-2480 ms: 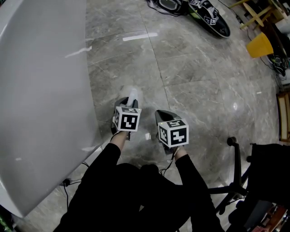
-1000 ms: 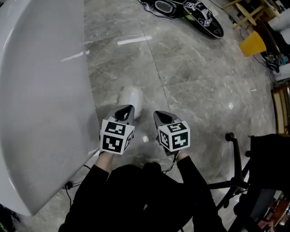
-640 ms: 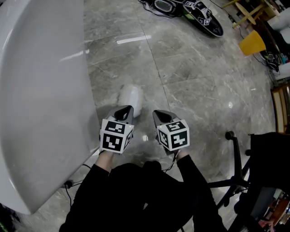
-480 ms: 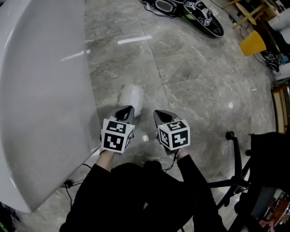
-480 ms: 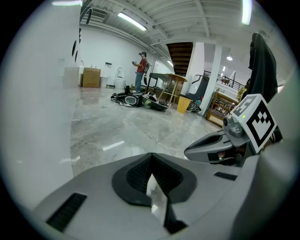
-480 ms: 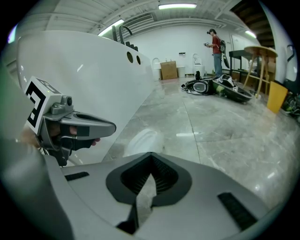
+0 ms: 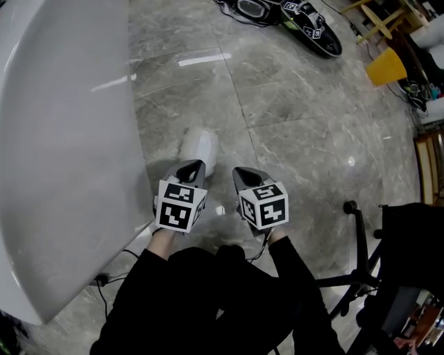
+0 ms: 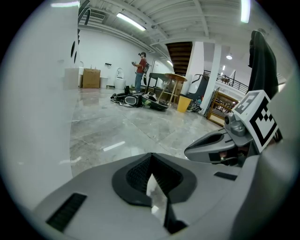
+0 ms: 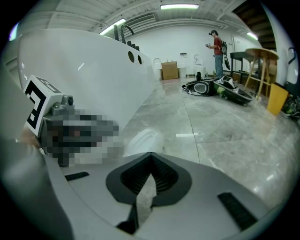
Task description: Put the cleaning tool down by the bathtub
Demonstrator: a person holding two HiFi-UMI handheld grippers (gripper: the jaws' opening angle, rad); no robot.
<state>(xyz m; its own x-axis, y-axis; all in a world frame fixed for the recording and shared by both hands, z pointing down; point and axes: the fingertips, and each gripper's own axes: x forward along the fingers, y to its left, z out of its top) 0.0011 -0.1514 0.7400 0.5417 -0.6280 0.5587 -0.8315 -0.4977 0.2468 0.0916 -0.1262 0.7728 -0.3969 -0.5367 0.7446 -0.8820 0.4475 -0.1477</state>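
Observation:
The cleaning tool [image 7: 200, 146], a white rounded pad, lies on the grey marble floor right beside the white bathtub [image 7: 62, 139]. My left gripper [image 7: 193, 166] hovers just short of it, jaws shut with nothing between them. My right gripper [image 7: 240, 172] is level with it a little to the right, also shut and empty. In the right gripper view the tool [image 9: 140, 139] shows ahead and left of the shut jaws [image 9: 151, 161], close to the tub wall [image 9: 93, 77]. The left gripper view shows its shut jaws [image 8: 152, 161], the tub wall [image 8: 37, 93] and the right gripper [image 8: 220, 145].
A yellow bin [image 7: 387, 67] and black gear with markers [image 7: 309, 24] lie far across the floor, near a wooden table [image 7: 388, 21]. A black chair base [image 7: 361, 239] stands at the right. A cable [image 7: 111, 274] runs under the tub. A person [image 8: 139, 70] stands far off.
My left gripper has drawn back from the white tool, which stays on the floor by the tub. Over the last second both grippers have hardly moved.

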